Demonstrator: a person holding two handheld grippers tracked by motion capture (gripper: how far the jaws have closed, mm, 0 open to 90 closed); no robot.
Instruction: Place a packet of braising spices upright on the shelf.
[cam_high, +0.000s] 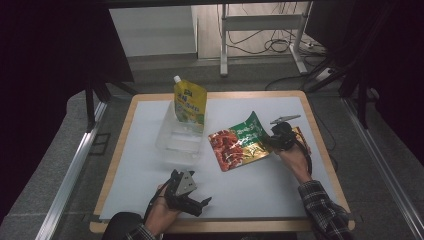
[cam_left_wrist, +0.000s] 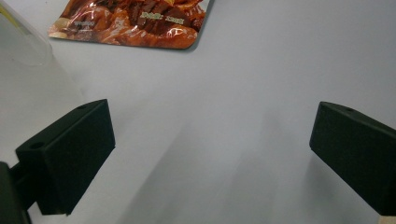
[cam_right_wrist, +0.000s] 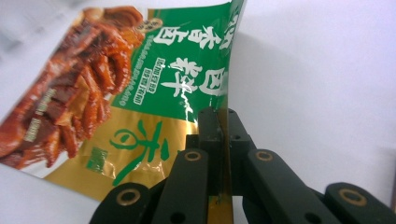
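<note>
Nearest to the camera in the high view we see the left gripper (cam_high: 192, 200), held in the person's left hand (cam_high: 162, 212) low at the front edge of the bench (cam_high: 280, 195), with its grey three-cornered plate on top. From the left gripper view we see its two black jaws spread wide apart, with nothing between them except the bare white surface of the bench; the lower corner of the food pouch (cam_left_wrist: 135, 23) lies further ahead of them. On the right side, the right hand (cam_high: 295, 160) with a plaid sleeve (cam_high: 322, 207) holds the right gripper (cam_high: 281, 136), and this gripper is pinching the food pouch (cam_high: 239, 142) at its right edge. In the right gripper view the jaws are pressed together on the golden edge of the food pouch (cam_right_wrist: 154, 93), which stands up from the bench on that side, while its other end with the picture of brown meat rests lower on the white surface. The pouch has a green area with white characters and a gold area below it. Behind and to the left of the pouch we see a clear plastic container (cam_high: 179, 135) on the bench, and a yellow spout pouch (cam_high: 190, 102) with a white cap stands at its far end, leaning upright.
</note>
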